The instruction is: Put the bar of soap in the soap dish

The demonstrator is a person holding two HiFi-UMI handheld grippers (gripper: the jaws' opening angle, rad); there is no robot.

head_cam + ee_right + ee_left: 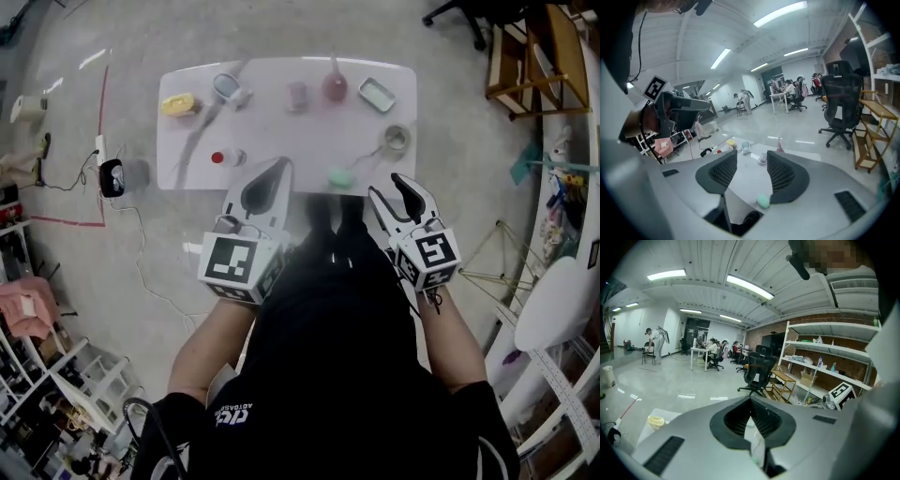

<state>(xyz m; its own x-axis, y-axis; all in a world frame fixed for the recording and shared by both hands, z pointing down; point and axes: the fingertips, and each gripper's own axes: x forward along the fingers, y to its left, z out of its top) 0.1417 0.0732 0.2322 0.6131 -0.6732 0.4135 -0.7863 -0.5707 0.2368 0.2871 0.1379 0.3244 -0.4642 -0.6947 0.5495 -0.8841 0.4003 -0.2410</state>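
the right gripper [750, 165] is standing with its jaws apart and gripping nothing; through the gap its own view is showing the mint-green bar of soap [763, 201] low by the right-hand jaw, lying on the white table [747, 180]. the left gripper [751, 416] is clenched, its jaws meeting with nothing between them. from the head view both grippers are hanging at the table's near edge, left [279, 167] and right [389, 187], with the soap [340, 175] lying between them, nearer the right one. farther back a rectangular dish [377, 94] is sitting near the far right corner, well apart from the soap, beside a pink bottle [335, 86].
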